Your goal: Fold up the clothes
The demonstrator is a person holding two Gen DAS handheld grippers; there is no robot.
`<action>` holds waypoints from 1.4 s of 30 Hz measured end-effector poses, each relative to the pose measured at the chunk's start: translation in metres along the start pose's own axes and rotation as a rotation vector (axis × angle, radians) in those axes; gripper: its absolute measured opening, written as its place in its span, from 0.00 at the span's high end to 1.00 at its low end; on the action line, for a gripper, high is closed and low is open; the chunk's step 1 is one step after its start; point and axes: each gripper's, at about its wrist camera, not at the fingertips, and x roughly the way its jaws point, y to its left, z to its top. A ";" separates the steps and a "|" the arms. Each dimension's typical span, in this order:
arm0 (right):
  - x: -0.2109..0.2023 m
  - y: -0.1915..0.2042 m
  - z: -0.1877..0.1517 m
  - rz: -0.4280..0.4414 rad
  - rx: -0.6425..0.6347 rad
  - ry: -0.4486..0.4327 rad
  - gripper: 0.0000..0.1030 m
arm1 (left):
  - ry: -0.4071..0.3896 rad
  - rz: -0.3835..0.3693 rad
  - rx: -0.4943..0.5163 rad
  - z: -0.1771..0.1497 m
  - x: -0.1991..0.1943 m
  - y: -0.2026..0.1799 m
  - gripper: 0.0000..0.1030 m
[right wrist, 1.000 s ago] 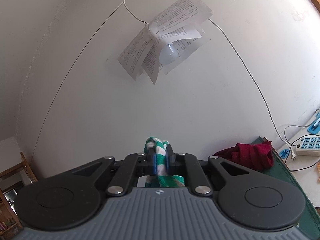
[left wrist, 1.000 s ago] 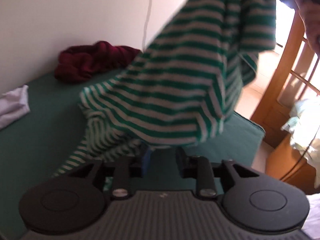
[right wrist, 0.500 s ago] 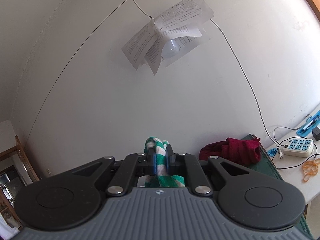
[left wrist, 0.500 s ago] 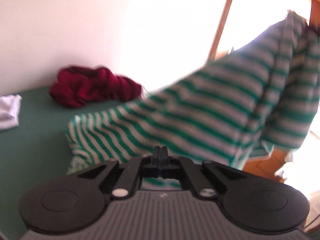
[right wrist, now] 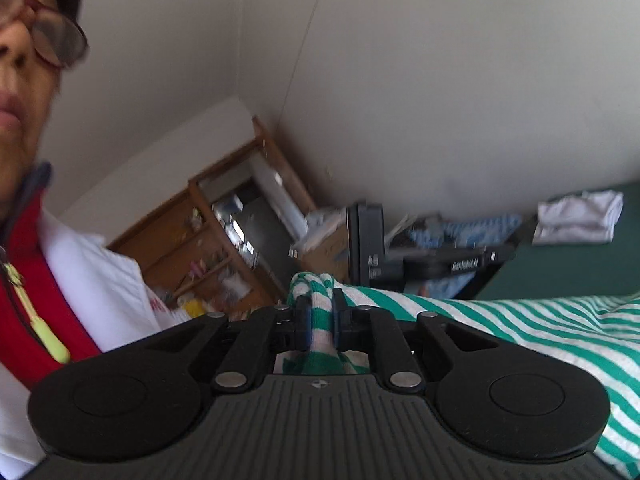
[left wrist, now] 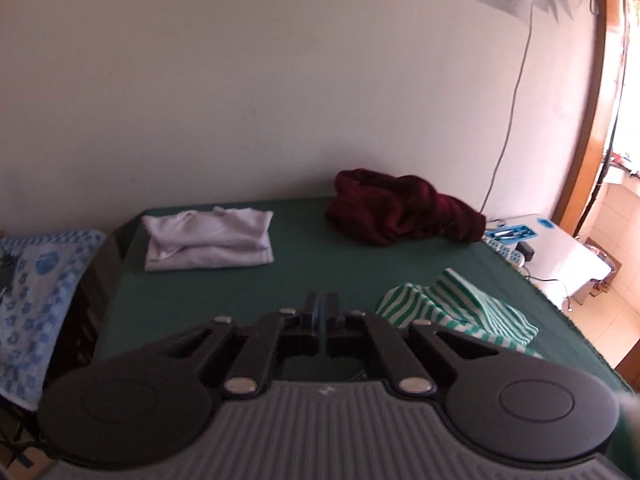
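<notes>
The right gripper (right wrist: 321, 322) has its fingers clamped on a bunched edge of the green-and-white striped shirt (right wrist: 520, 332), which trails off to the right of the fingers over the green-covered bench (left wrist: 248, 300); pinching an edge probably lets the cloth be dragged flat. The left gripper (left wrist: 321, 314) has its fingers pressed together on nothing, the striped shirt lying crumpled just to their right. A folded white garment (left wrist: 208, 242) and a heaped maroon garment (left wrist: 404, 210) sit farther back.
</notes>
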 end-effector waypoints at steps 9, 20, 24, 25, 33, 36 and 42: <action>-0.056 -0.106 -0.033 -0.446 0.312 0.048 0.44 | 0.170 0.047 0.036 -0.040 0.041 0.009 0.63; -0.093 -0.218 -0.010 -0.546 0.434 -0.097 0.45 | 0.332 0.030 0.053 -0.079 0.113 -0.003 0.51; -0.047 -0.246 0.014 -0.899 0.265 -0.013 0.35 | 0.362 0.005 0.026 -0.085 0.127 -0.009 0.51; -0.035 -0.261 0.015 -0.926 0.256 0.022 0.35 | 0.368 0.001 0.010 -0.085 0.129 -0.010 0.50; -0.056 -0.276 0.010 -0.941 0.308 -0.067 0.96 | 0.353 -0.050 -0.032 -0.080 0.123 -0.016 0.50; -0.111 -0.226 0.014 -0.954 0.301 -0.213 0.96 | 0.348 -0.115 -0.039 -0.078 0.120 -0.017 0.42; -0.212 -0.130 -0.014 -1.239 0.294 -0.359 0.96 | 0.287 -0.253 0.046 -0.067 0.113 -0.023 0.18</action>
